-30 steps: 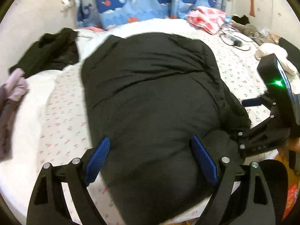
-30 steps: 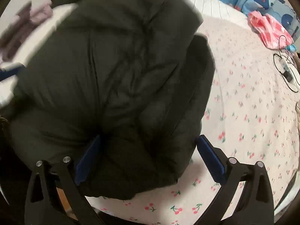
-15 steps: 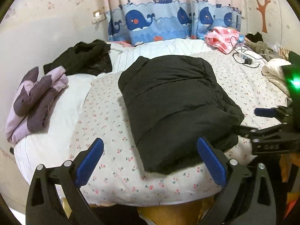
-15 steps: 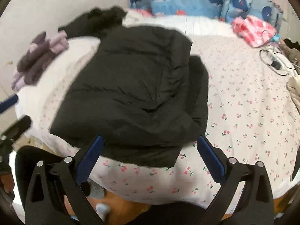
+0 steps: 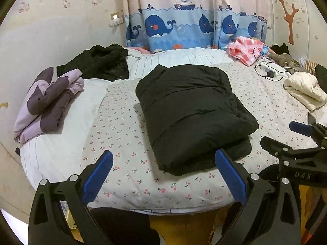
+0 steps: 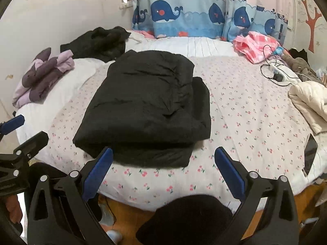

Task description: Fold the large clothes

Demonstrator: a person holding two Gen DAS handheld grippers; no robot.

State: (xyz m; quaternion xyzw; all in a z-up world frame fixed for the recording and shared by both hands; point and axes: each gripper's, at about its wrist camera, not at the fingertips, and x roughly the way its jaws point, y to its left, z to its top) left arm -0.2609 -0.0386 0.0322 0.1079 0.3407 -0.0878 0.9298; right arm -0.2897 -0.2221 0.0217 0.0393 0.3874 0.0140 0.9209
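The folded black puffer jacket (image 5: 192,114) lies mid-bed (image 5: 122,122), long axis running from the near edge toward the whale curtain (image 5: 184,28), collar far. Left gripper (image 5: 163,175) and right gripper (image 6: 163,173) both gape wide, holding nothing.

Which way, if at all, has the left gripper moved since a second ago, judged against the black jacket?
Yes. The left gripper has backed away from the folded black jacket: a second ago its jaws straddled the near edge, now they stand open and empty off the bed's front edge.

Whale curtain (image 5: 184,28), tree-decal wall (image 5: 290,16), bed (image 5: 126,122).
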